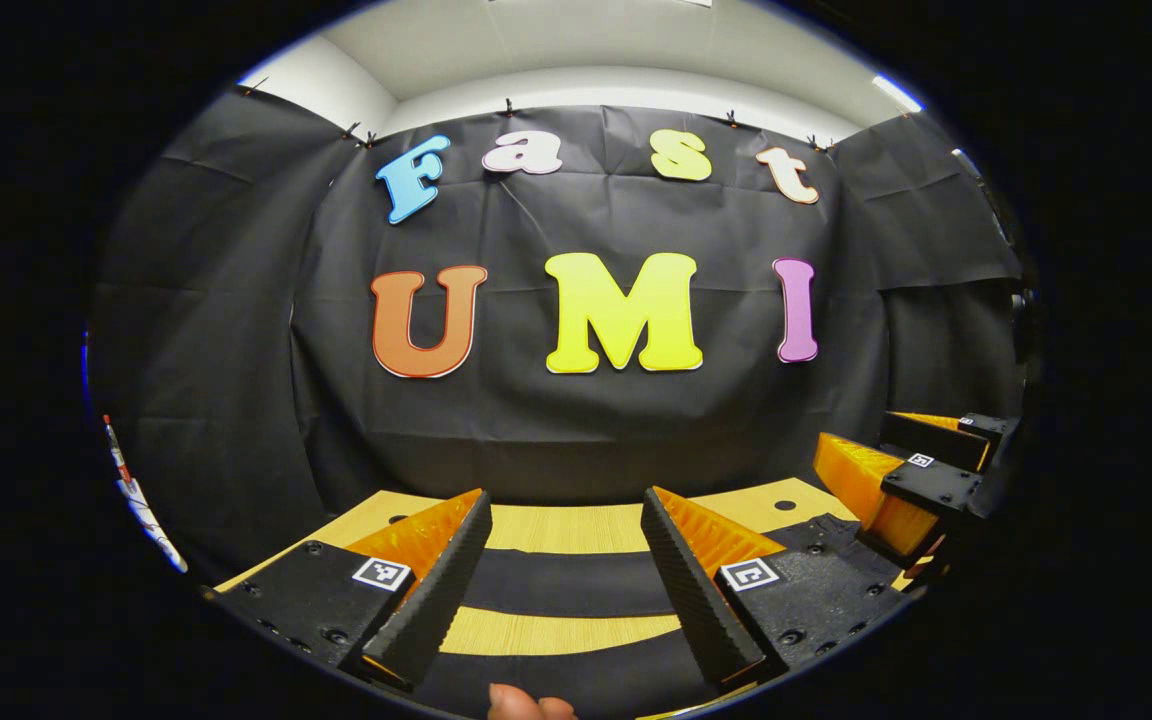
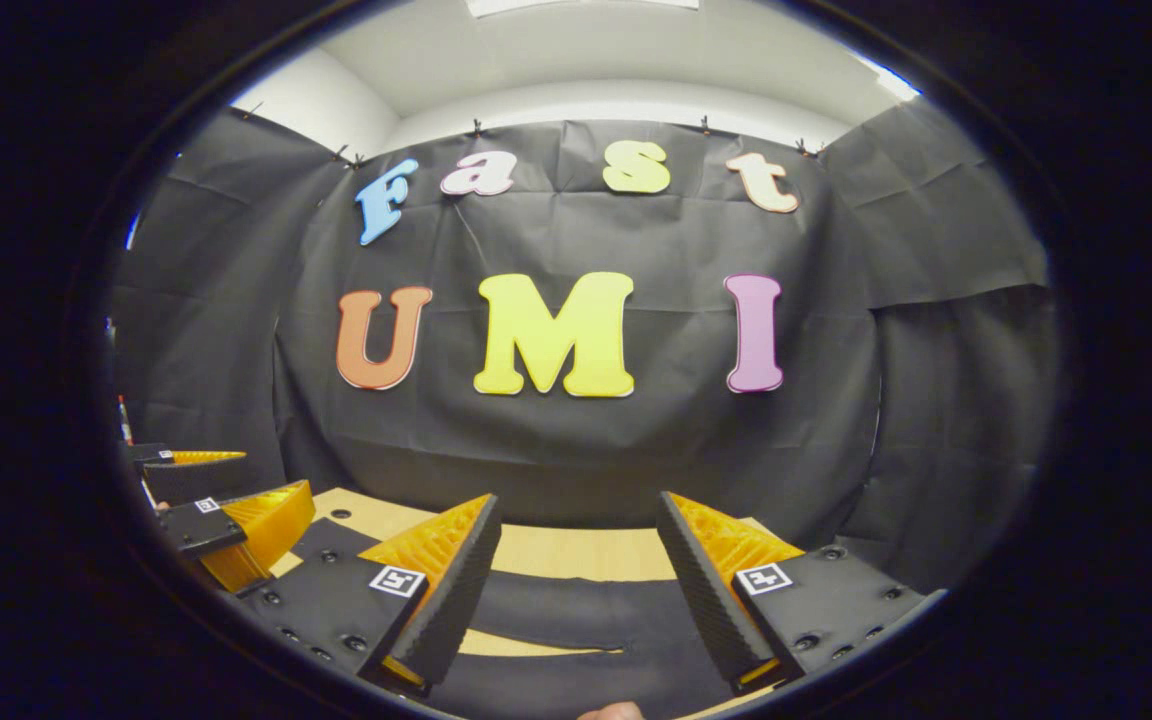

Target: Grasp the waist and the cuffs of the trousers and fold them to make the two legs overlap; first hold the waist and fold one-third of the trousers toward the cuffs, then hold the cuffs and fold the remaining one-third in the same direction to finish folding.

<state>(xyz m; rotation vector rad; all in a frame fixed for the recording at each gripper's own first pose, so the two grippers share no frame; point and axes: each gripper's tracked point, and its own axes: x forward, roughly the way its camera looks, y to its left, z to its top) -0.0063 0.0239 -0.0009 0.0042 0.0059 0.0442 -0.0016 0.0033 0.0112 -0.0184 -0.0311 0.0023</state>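
Both tongs, left tongs [image 1: 566,560] and right tongs [image 2: 576,575], gape wide, empty. Dark trousers [image 2: 566,610] at six o'clock lie flat on the counter [image 1: 556,527]; all folding remains.

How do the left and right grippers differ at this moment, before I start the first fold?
Little separates them. The left gripper looks over two dark trouser bands split by bare table strips; the right gripper looks over dark trousers showing a seam line. The left sits on the side nearer the booth's left wall, the right nearer its right wall. Both are open, holding nothing, level and pointing at the back wall.
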